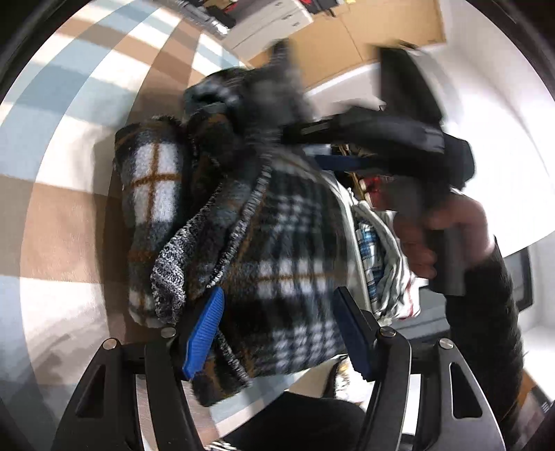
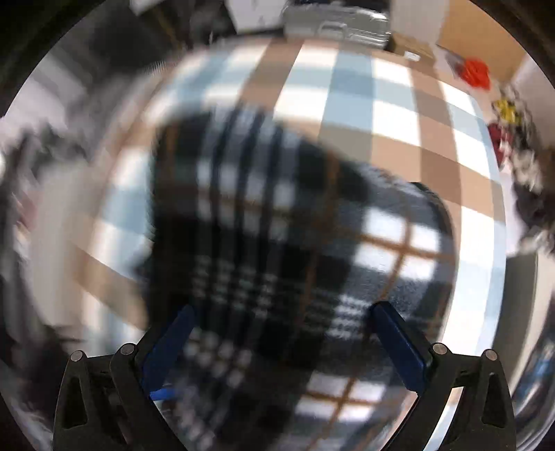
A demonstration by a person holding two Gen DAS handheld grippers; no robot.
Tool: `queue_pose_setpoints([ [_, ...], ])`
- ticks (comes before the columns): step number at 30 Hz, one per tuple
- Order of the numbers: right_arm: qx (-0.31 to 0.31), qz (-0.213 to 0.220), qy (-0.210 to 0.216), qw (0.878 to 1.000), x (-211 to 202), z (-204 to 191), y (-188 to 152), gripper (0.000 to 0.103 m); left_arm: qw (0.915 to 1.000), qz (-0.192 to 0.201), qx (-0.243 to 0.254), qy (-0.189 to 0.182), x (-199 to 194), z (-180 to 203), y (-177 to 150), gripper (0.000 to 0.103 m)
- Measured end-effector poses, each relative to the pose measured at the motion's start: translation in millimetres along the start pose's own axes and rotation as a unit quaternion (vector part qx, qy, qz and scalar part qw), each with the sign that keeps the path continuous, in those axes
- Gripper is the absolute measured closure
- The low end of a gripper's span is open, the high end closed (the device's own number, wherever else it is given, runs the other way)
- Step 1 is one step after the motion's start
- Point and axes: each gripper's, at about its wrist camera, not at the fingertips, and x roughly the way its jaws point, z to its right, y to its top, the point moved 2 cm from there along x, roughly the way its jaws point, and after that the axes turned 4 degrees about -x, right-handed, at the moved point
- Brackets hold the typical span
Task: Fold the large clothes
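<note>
A thick plaid fleece garment (image 1: 277, 243), black, white and brown with a grey knit trim, lies bundled on the checked cloth. My left gripper (image 1: 277, 329) has its blue pads pressed against both sides of the bundle's near end. In the left wrist view my right gripper (image 1: 312, 144), held by a hand (image 1: 433, 225), reaches in from the right over the top of the bundle, blurred by motion. In the right wrist view the right gripper (image 2: 284, 343) points steeply down with its jaws wide apart above the plaid garment (image 2: 295, 243); nothing is pinched between them.
A tan, blue and white checked cloth (image 1: 69, 138) covers the surface. A pile of other clothes (image 1: 381, 249) sits to the right of the bundle. A silver suitcase (image 2: 336, 24), cardboard boxes (image 2: 485, 31) and a red object (image 2: 473, 73) stand beyond the cloth's far edge.
</note>
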Motion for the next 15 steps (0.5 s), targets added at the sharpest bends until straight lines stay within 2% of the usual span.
queue_pose_setpoints([
  [1,-0.027,0.000,-0.021,0.999,11.6,-13.1,0.8,0.000,0.9999,-0.001,0.008,0.009,0.8,0.9,-1.8,0.043],
  [4,-0.037,-0.001,-0.023,0.999,19.5,-21.5,-6.2,0.000,0.9994,0.002,0.024,0.025,3.4,4.9,-3.5,0.043],
  [8,-0.016,0.027,0.019,0.999,6.4,-10.5,-11.3,0.000,0.9998,-0.007,0.015,0.015,4.5,5.7,-1.6,0.043],
  [9,-0.016,0.042,0.045,0.998,-11.1,-12.3,-17.6,0.000,0.9999,-0.008,0.010,0.009,2.6,4.8,-1.6,0.043],
  [11,0.018,0.099,0.133,0.986,-44.7,12.7,-37.8,0.000,0.9999,-0.011,0.009,0.004,-1.7,4.7,-0.9,0.043],
  [12,0.040,0.120,0.159,0.979,-52.6,19.0,-41.5,0.000,0.9999,-0.010,0.010,0.005,-5.9,4.1,-1.0,0.043],
  [13,0.073,0.152,0.194,0.966,-67.7,38.8,-61.2,0.000,0.9998,-0.011,0.013,0.006,-10.7,4.8,-0.8,0.043],
  [15,0.102,0.186,0.222,0.952,-79.5,59.4,-86.4,0.000,0.9997,-0.023,0.009,-0.003,-17.7,8.3,2.8,0.043],
])
